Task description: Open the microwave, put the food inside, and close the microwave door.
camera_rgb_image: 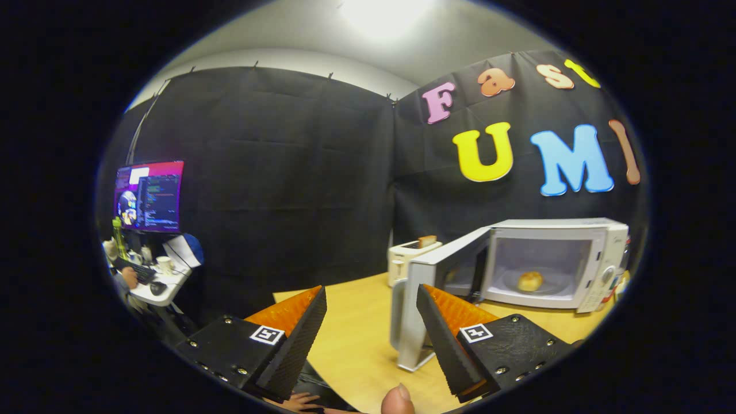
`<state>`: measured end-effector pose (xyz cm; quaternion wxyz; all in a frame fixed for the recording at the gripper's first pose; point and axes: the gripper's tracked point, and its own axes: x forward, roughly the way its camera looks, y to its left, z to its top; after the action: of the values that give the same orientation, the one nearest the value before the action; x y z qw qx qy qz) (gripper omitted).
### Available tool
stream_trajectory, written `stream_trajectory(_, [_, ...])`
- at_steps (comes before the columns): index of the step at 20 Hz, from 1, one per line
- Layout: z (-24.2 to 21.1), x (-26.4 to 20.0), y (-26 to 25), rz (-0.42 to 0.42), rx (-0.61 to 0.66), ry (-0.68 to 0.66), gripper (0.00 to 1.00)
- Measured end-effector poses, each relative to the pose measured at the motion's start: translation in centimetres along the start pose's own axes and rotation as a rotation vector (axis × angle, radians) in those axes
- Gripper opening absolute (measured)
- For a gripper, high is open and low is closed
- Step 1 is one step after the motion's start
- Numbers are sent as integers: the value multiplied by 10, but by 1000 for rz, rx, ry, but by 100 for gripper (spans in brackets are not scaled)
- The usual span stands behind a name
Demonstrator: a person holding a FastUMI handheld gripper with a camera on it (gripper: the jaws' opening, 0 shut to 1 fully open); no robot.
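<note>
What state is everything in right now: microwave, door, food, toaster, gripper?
microwave: open, cavity lit by room light
microwave door: swung wide open, its edge just ahead of the fingers
food: a bun, resting on the plate inside the microwave
toaster: a slice of bread sticking up from its slot
gripper: open, fingers apart, holding nothing
monitor: switched on

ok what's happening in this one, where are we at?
A person is working a handheld claw at a wooden table. The claw is open and holds nothing. The microwave stands with its door swung wide, just ahead of the fingers, and the food already sits inside. Closing the door is what's left. A toaster stands beyond the door.
</note>
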<state>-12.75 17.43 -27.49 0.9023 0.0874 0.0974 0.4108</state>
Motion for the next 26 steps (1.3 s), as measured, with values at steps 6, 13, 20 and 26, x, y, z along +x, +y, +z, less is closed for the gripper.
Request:
stream_trajectory(6, [-29, 60, 23, 47, -27, 62, 96])
stream_trajectory(13, [-49, 106, 3, -94, -107, 61, 63])
stream_trajectory(20, [-79, 130, -40, -250, 6, 153, 13])
stream_trajectory(26, [-69, 92, -73, -318, -11, 125, 1])
